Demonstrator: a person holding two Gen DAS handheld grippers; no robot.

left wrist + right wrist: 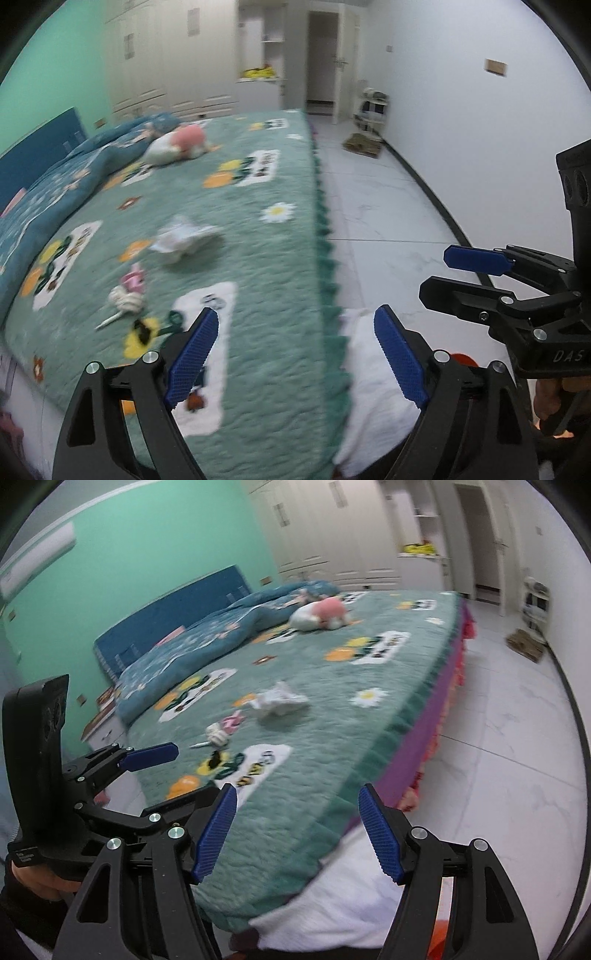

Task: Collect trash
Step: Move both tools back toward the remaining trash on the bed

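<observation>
Blue pads on our left gripper (295,360) stand wide apart with nothing between them, and our right gripper (297,834) is likewise parted and empty, both over the near edge of the bed (280,280). Out ahead on the green cover lies the crumpled white paper (184,238), with smaller pink and white scraps (129,291) and a thin white stick (109,321) nearer, leftward. We judge the left gripper closer to those scraps; the stick's length runs diagonally

"DAS", perhaps cut off, on the right gripper (434,273).
</observation>
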